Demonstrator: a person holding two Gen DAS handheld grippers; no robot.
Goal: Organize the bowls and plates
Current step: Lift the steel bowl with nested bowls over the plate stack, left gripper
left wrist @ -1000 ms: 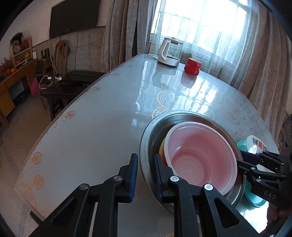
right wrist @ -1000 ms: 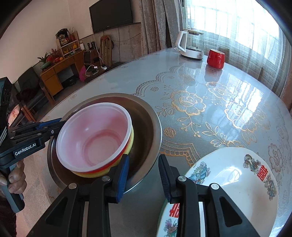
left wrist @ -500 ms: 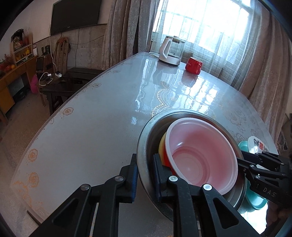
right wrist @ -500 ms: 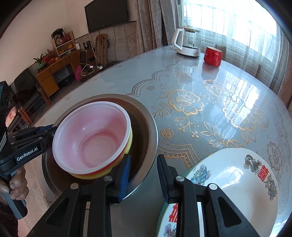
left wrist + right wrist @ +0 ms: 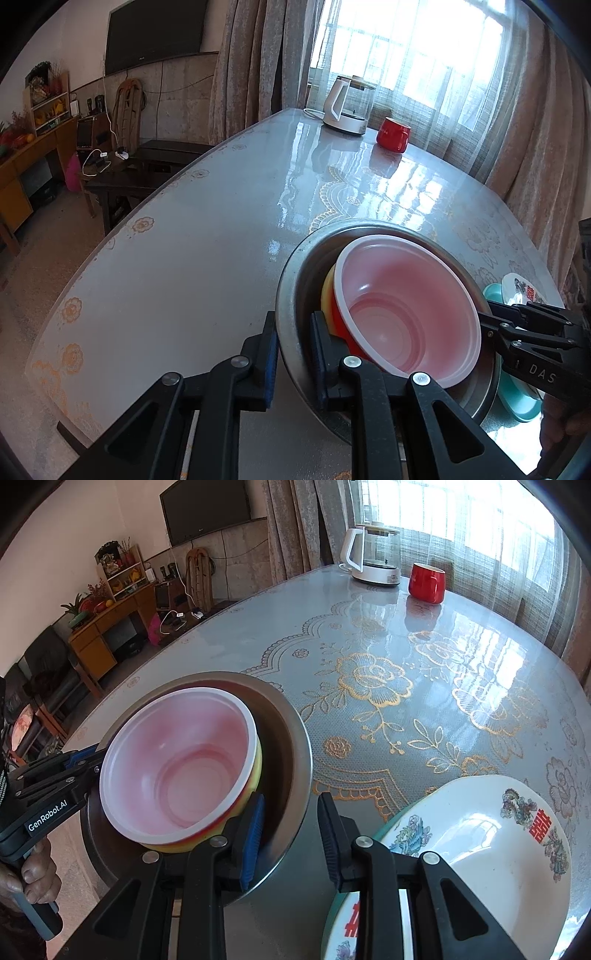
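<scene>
A steel basin (image 5: pixel 295 266) (image 5: pixel 295 716) sits on the table. It holds a stack of bowls: a pink bowl (image 5: pixel 406 306) (image 5: pixel 177 768) on top, a red one under it and a yellow bowl (image 5: pixel 327 291) below. My left gripper (image 5: pixel 294 350) is shut on the basin's near-left rim, one pad inside and one outside. It also shows in the right wrist view (image 5: pixel 88 760). My right gripper (image 5: pixel 291 830) straddles the opposite rim. Its inner pad is by the wall and a gap shows at the outer finger.
A white patterned plate (image 5: pixel 480 849) lies on a teal plate (image 5: pixel 517 402) just right of the basin, under my right gripper. At the table's far end stand a kettle (image 5: pixel 347 107) (image 5: pixel 373 557) and a red mug (image 5: pixel 393 134) (image 5: pixel 426 583). The table edge runs along the left.
My right gripper's jaws have narrowed a little around the basin rim. The left gripper and the basin have barely shifted.
</scene>
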